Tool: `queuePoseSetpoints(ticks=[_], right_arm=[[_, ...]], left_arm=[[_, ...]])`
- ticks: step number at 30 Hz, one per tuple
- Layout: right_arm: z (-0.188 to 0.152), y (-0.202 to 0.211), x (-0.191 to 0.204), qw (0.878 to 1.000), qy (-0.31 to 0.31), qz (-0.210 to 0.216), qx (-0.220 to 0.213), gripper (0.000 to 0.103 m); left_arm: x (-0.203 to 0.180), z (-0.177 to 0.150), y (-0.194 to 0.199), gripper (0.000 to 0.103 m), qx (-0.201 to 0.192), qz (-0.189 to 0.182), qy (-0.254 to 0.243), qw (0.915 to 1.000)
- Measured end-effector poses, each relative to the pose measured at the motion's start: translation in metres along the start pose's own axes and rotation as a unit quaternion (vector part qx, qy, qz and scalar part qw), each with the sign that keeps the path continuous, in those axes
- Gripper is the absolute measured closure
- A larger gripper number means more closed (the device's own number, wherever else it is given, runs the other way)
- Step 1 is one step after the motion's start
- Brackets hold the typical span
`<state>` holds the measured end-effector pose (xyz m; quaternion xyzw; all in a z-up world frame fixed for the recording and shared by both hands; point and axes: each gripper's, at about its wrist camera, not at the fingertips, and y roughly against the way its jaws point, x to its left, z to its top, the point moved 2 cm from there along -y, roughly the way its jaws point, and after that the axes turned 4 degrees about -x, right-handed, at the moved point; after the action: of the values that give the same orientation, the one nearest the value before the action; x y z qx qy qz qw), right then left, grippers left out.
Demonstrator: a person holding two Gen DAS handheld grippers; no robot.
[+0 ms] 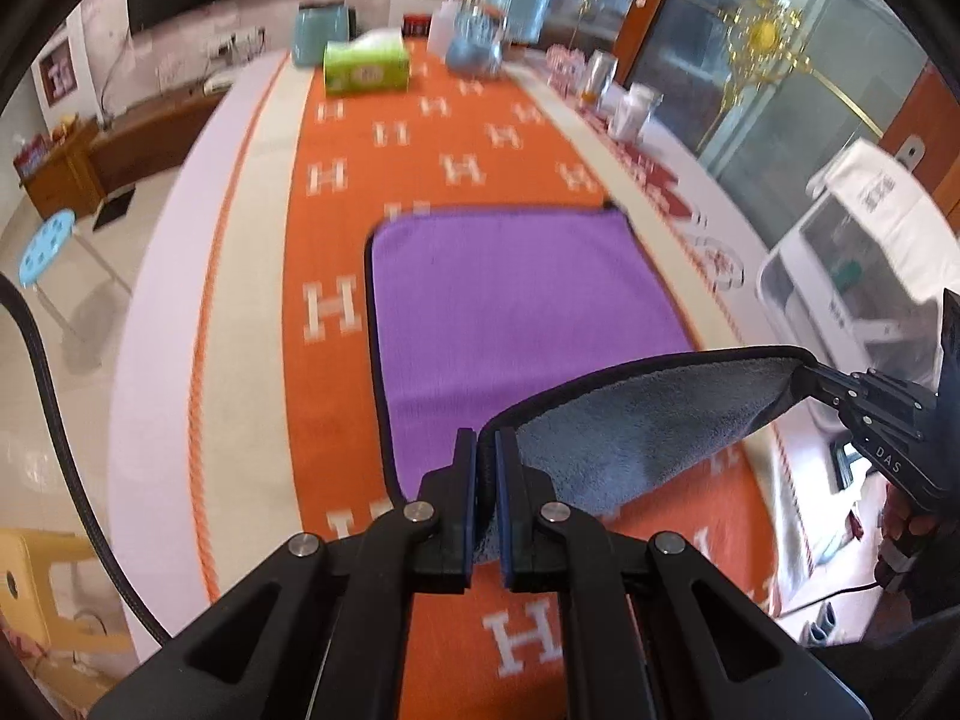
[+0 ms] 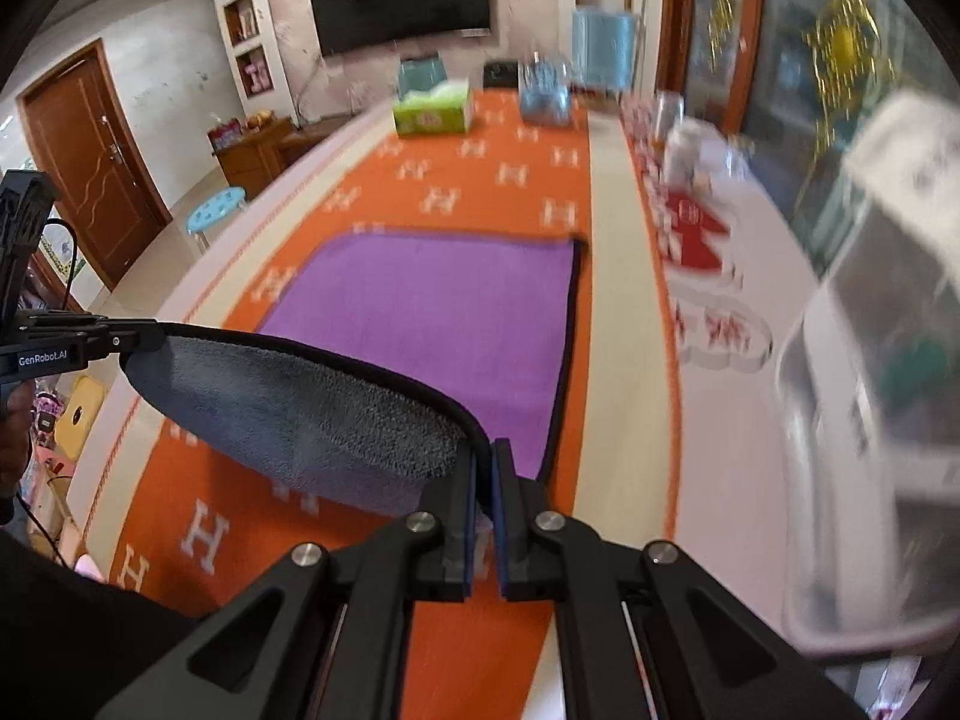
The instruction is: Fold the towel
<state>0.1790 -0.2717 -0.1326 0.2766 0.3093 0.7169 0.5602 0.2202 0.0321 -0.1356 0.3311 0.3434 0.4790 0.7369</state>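
A purple towel [image 1: 516, 300] with a grey underside and dark trim lies on the orange H-patterned cloth [image 1: 432, 138]. Its near edge is lifted, grey side [image 1: 636, 420] showing. My left gripper [image 1: 486, 450] is shut on the near left corner. My right gripper [image 1: 801, 369] shows at the right of the left wrist view, shut on the other near corner. In the right wrist view my right gripper [image 2: 483, 462] is shut on the towel [image 2: 444, 312] corner, and the left gripper [image 2: 141, 339] holds the far end of the raised edge [image 2: 300, 414].
A green tissue box [image 1: 366, 66] and blue containers [image 1: 474, 48] stand at the table's far end. Jars and packets [image 1: 624, 102] line the right side. A white appliance [image 1: 858, 252] stands at right. A blue stool [image 1: 48, 246] stands on the floor at left.
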Motion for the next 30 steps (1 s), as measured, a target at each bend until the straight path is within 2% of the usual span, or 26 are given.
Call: queuePoseSetpoints(ticks=[10, 17, 23, 30], right_arm=[[0.076, -0.011, -0.009, 0.995, 0.030, -0.013, -0.095, 0.099], [0.107, -0.049, -0.019, 0.990, 0.044, -0.025, -0.129, 0.099], [0.118, -0.087, -0.029, 0.990, 0.047, -0.032, -0.127, 0.099], [0.122, -0.121, -0.036, 0.992, 0.050, -0.028, -0.111, 0.099]], left_arm=[[0.010, 0.070, 0.005, 0.099, -0.082, 0.029, -0.004, 0.9962], [0.023, 0.107, -0.025, 0.099, -0.115, 0.055, 0.001, 0.9918], [0.033, 0.127, -0.064, 0.099, -0.115, 0.070, 0.004, 0.9909], [0.044, 0.137, -0.107, 0.099, -0.089, 0.077, 0.020, 0.9929]])
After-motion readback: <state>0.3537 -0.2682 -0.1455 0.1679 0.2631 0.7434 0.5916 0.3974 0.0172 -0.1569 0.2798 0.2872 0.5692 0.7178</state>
